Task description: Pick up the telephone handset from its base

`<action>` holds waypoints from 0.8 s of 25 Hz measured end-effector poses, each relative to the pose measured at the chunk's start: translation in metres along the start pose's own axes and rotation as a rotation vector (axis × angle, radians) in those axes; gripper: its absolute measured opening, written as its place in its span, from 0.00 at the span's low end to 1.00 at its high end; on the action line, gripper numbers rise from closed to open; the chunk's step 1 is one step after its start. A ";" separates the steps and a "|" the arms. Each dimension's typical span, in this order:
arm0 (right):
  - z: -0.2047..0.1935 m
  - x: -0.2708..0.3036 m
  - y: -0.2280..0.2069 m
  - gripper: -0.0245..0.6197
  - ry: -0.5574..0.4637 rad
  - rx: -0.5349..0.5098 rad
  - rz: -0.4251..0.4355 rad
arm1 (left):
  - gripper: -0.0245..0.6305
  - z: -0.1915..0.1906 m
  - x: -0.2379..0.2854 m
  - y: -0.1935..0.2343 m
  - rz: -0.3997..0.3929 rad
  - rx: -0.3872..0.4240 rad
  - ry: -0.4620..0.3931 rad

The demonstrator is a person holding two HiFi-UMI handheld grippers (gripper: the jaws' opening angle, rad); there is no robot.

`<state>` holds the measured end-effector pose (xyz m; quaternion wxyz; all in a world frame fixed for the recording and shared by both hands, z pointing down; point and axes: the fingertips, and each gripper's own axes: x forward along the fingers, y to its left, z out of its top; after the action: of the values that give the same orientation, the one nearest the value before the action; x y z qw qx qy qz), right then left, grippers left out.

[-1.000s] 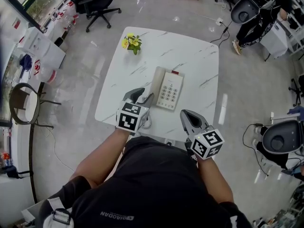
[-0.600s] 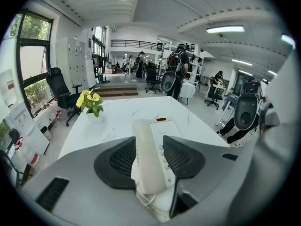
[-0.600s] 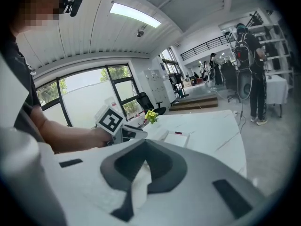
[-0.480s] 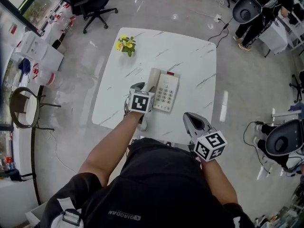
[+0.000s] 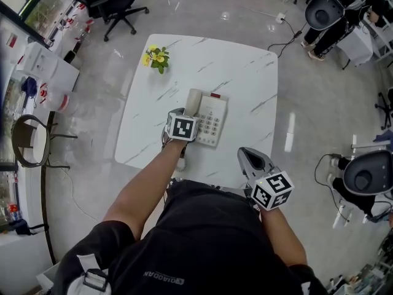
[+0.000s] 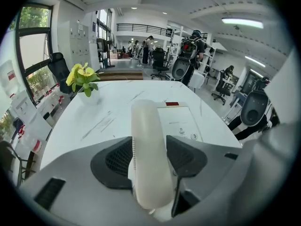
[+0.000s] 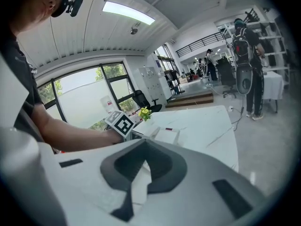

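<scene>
Cream handset lying on telephone base, clenched in left tool, right tool closed, empty.

the person's black shirt bears the brand print "qiaodan", upside down in the head view. on the telephone base one round key shows the number 3; the small print above it is too fine to read.
</scene>
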<state>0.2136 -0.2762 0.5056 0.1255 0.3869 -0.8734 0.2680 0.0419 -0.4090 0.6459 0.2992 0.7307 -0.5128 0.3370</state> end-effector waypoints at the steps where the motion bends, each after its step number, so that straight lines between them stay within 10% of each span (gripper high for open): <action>1: 0.000 0.000 -0.001 0.04 0.001 0.002 0.000 | 0.39 0.000 0.002 0.000 0.002 0.002 0.008; 20: 0.001 0.005 0.013 0.04 -0.016 0.021 -0.023 | 0.37 -0.002 0.006 0.004 -0.031 -0.053 0.060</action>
<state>0.2007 -0.2724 0.5016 0.1175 0.4003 -0.8670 0.2726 0.0387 -0.4116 0.6524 0.3388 0.7199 -0.5011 0.3403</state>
